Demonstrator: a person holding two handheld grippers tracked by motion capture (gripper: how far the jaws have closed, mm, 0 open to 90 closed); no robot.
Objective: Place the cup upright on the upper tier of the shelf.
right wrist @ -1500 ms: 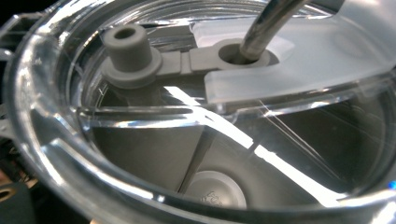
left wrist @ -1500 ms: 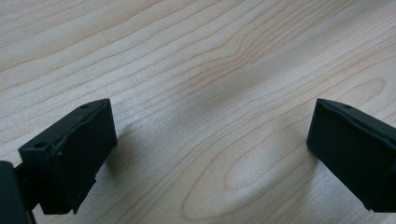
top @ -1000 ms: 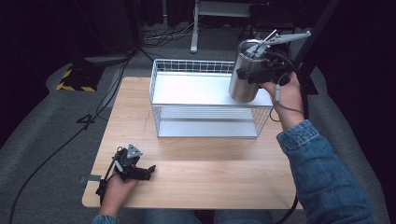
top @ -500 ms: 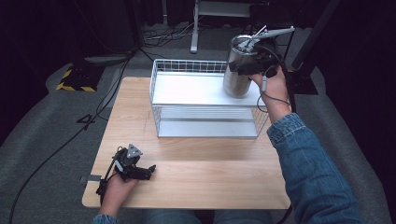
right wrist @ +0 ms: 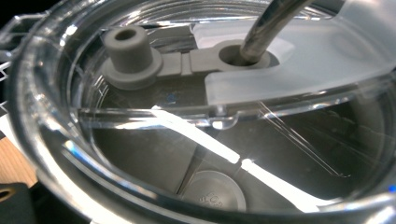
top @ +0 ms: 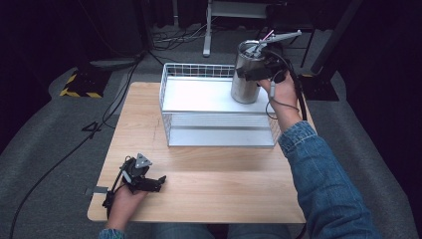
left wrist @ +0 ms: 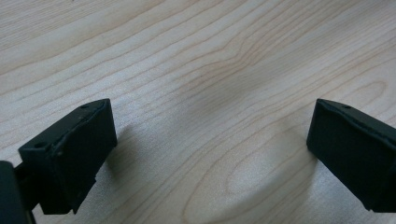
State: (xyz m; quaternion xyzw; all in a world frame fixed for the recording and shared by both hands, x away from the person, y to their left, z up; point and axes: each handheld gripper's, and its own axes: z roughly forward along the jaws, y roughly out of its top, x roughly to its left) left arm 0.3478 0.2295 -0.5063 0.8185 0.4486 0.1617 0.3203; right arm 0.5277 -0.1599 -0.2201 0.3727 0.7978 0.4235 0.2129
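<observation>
Your right gripper (top: 256, 71) is pinching the tumbler (top: 247, 74) at its rim, over the basket's (top: 199, 99) far right corner; your left gripper (top: 149, 183) is resting spread on the bench (top: 214, 184).

1. The wire basket (top: 219, 107) takes up the far middle of the wooden table (top: 224, 189); its mesh walls bar entry from the sides, so the way in is from above.
2. The steel tumbler (top: 247, 74) fills the basket's far right corner, with the right gripper (top: 256, 72) at it.
3. The basket's white floor lies bare to the tumbler's left.
4. The near table is open, except at the left gripper (top: 142, 179), jaws apart.
</observation>
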